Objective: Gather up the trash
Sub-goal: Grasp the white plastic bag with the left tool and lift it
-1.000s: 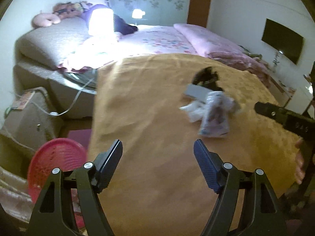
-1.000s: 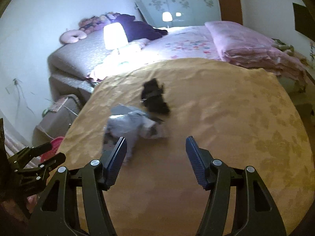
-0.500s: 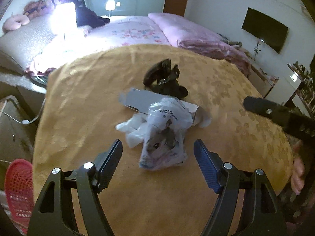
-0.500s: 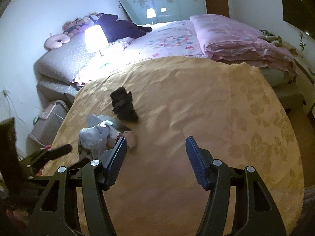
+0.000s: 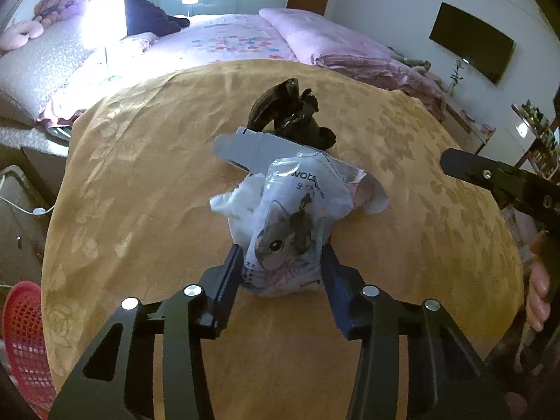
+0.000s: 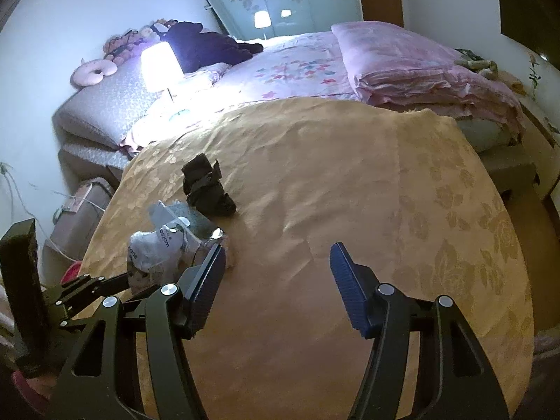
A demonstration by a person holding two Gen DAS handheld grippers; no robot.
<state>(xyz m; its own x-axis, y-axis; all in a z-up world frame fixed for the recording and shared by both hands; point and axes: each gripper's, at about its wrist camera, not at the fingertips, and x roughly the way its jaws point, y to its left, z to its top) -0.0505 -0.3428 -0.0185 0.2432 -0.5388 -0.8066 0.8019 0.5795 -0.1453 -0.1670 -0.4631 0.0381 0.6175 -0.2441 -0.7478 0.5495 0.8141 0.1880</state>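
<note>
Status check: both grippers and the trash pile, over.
Left gripper closing around cat-print bag. Right gripper open, empty. Grey carton and black scrap behind it.

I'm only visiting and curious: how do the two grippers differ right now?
The left gripper has the cat-print bag between its jaws, which are closing; the right gripper has nothing between its jaws. The left's jaws stand narrower; the right's are wide apart. Both are black with blue pads, over the yellow bedspread.
</note>
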